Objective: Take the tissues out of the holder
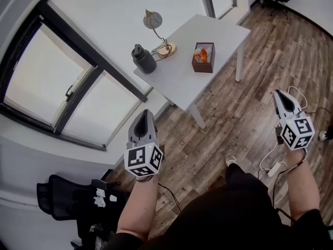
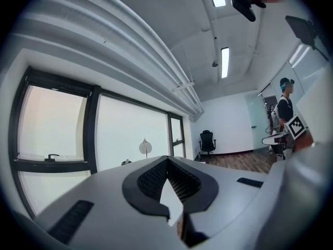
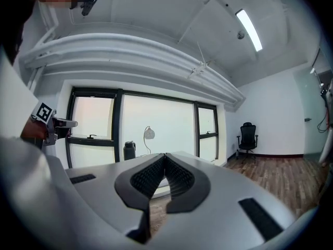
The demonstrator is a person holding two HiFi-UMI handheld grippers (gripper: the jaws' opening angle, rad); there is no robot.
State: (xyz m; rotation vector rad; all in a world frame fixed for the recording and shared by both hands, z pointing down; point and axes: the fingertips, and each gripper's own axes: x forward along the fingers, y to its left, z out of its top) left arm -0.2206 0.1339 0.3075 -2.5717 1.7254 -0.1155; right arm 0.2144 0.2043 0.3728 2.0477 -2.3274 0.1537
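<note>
Your left gripper [image 1: 143, 113] and right gripper [image 1: 278, 94], each bearing a cube of black-and-white square markers, are closed and empty. Well ahead of them, the dark brown box-shaped tissue holder [image 1: 203, 64] with orange-and-white tissues [image 1: 203, 51] stands on the white rectangular table [image 1: 223, 33], near a dark grey bottle [image 1: 143, 59] and a round-headed desk lamp [image 1: 152, 19].

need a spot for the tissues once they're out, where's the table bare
The table is bare in two patches: beyond the tissue holder up to the far corner, and between the holder and the near corner. The window-side edge is crowded, with the dark bottle and lamp close together.
</note>
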